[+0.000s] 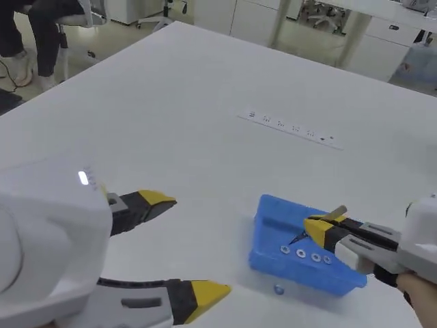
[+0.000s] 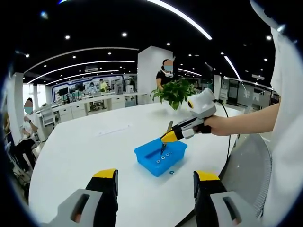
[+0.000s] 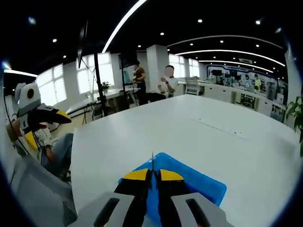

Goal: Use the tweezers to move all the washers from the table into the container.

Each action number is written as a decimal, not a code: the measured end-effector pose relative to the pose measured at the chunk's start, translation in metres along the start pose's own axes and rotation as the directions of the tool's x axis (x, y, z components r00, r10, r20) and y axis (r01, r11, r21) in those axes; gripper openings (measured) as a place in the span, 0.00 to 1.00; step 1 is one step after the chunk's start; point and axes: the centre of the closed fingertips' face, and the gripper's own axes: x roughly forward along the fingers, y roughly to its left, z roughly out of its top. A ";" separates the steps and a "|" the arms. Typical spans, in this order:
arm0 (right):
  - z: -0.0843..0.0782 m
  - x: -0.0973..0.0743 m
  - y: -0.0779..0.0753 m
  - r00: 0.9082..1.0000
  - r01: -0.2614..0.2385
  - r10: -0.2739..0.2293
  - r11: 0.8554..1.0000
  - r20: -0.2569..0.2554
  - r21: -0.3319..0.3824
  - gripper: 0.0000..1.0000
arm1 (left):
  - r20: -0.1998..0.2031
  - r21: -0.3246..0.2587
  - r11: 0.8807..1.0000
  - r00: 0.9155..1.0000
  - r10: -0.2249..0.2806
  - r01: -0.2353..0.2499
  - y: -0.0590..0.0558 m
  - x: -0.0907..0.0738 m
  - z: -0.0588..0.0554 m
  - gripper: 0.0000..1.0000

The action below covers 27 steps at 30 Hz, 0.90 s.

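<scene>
Tweezers [image 1: 335,214] sit clamped between the nearly closed, yellow-tipped jaws of our right gripper [image 1: 315,228]. Their dark tips slant down into the blue container [image 1: 273,217] and stop just above a row of four washers [image 1: 301,253] lying on its floor. In the right gripper view we see the tweezers as a thin line running forward from the pinched jaws, over the container. One more washer [image 1: 278,290] lies on the white table [image 1: 171,123], just beside the container's near wall and apart from the tweezer tips. Our left gripper [image 1: 184,246] hangs well to the left of the container, jaws wide apart and holding nothing. Farther back on the table lies a white power strip [image 1: 290,128]; any marks on it are too small for us to read.
</scene>
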 end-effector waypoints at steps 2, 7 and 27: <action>0.003 -0.006 0.006 1.000 -0.008 0.008 1.000 0.011 0.006 0.03 | -0.001 -0.002 1.000 1.000 -0.002 0.002 -0.001 0.000 -0.001 0.65; 0.009 -0.016 0.019 0.999 -0.018 0.017 1.000 0.046 0.018 0.03 | -0.002 -0.002 1.000 1.000 -0.006 0.006 -0.003 0.000 -0.003 0.65; -0.047 -0.007 0.038 0.996 -0.060 0.063 0.997 -0.070 0.051 0.03 | -0.011 -0.011 1.000 1.000 0.011 -0.011 0.000 -0.005 -0.011 0.65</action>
